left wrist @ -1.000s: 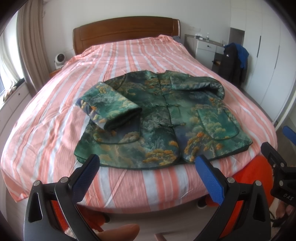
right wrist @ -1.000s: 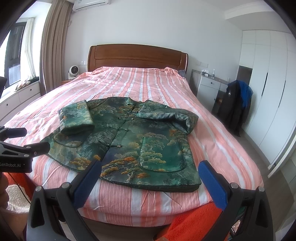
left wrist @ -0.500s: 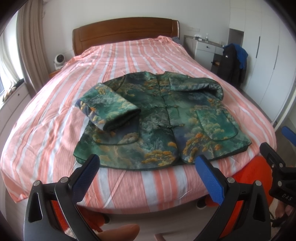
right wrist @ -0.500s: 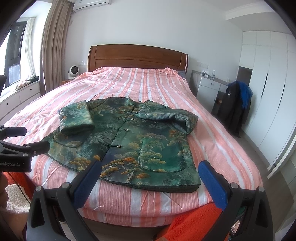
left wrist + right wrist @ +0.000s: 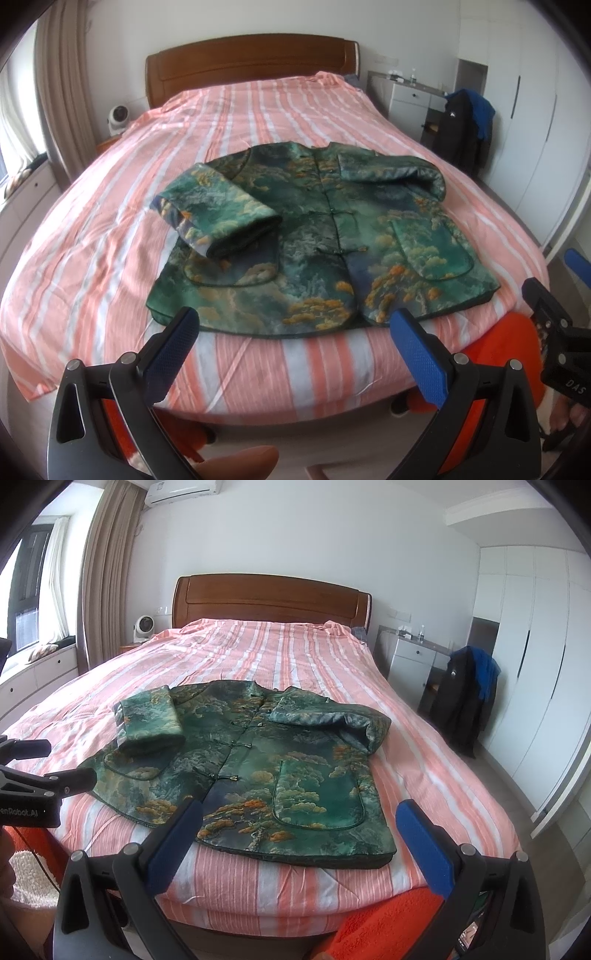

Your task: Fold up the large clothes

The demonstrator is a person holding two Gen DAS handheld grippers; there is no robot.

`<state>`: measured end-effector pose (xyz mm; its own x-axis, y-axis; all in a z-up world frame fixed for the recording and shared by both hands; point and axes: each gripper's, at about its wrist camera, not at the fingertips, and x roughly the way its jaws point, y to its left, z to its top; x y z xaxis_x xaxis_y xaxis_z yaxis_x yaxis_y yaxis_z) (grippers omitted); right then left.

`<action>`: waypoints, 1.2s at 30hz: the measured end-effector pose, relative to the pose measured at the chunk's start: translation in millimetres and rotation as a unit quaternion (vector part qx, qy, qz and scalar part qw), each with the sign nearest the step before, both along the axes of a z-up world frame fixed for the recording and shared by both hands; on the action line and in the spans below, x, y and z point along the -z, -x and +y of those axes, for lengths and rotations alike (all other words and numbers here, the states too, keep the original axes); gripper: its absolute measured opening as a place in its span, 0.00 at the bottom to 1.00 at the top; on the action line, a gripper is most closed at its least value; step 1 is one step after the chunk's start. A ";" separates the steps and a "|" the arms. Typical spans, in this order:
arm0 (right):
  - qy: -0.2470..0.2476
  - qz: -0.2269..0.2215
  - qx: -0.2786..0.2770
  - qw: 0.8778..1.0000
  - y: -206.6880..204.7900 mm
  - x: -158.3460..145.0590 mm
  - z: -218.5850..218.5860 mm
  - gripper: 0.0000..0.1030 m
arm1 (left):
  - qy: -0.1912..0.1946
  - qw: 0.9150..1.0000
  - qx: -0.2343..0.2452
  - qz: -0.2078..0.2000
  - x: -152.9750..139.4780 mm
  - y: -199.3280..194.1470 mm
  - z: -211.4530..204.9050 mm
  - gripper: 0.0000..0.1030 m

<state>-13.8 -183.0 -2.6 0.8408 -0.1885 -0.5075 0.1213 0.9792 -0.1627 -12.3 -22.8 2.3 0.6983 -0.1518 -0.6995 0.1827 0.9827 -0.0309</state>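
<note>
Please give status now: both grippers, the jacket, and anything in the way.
Left gripper open, empty, short of the bed. Right gripper open, empty. Jacket flat on bed, both sleeves folded in. Nothing in the way.

The jacket [image 5: 325, 236] seems to sit slightly lower in the left wrist view.

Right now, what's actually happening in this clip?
A person holds two grippers at the foot of a bed, folding a green patterned jacket. The jacket lies face up, both sleeves already folded in over its front. The left gripper and right gripper are both open, short of the hem, holding nothing. The body is not yet folded.
</note>
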 end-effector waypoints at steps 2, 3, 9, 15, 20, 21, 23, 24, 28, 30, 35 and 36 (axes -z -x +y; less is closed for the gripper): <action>0.002 0.001 0.000 1.000 -0.3 -0.1 0.9 1.00 | 0.000 1.000 0.000 0.001 0.1 -0.3 0.2 1.00; 0.001 0.001 0.001 1.000 -0.4 -0.4 0.2 1.00 | 0.000 1.000 0.000 0.001 0.0 -0.1 0.0 1.00; -0.001 -0.008 0.005 1.000 0.3 -1.1 -0.3 1.00 | -0.001 1.000 0.000 0.002 0.3 0.3 1.1 1.00; -0.005 -0.001 0.006 1.000 -1.6 2.0 -0.7 1.00 | -0.005 1.000 -0.001 0.004 1.7 0.3 4.0 1.00; -0.002 -0.001 0.004 1.000 -1.7 3.0 1.1 1.00 | -0.016 1.000 -0.004 0.007 4.7 -1.9 4.0 1.00; -0.002 -0.001 0.004 1.000 -1.6 3.4 1.6 1.00 | -0.018 1.000 -0.005 0.008 5.4 -2.3 3.9 1.00; -0.002 0.000 0.004 1.000 -1.2 3.2 1.4 1.00 | -0.022 1.000 -0.006 0.010 7.0 -3.8 3.3 1.00; -0.003 0.000 0.004 1.000 -1.2 3.6 1.7 1.00 | -0.024 1.000 -0.007 0.011 8.0 -4.0 3.3 1.00; -0.003 0.002 0.004 1.000 -1.2 5.2 1.2 1.00 | -0.030 0.999 -0.009 0.014 9.5 -5.1 2.3 1.00; -0.003 0.002 0.003 1.000 -1.0 5.5 1.4 1.00 | -0.034 0.999 -0.010 0.014 10.2 -5.5 1.9 1.00; -0.004 0.004 0.003 1.000 -0.5 6.6 1.5 1.00 | -0.037 0.999 -0.010 0.020 13.9 -7.1 1.5 1.00; -0.004 0.004 0.003 1.000 -0.6 6.7 1.6 1.00 | -0.037 0.999 -0.010 0.021 14.1 -7.2 1.7 1.00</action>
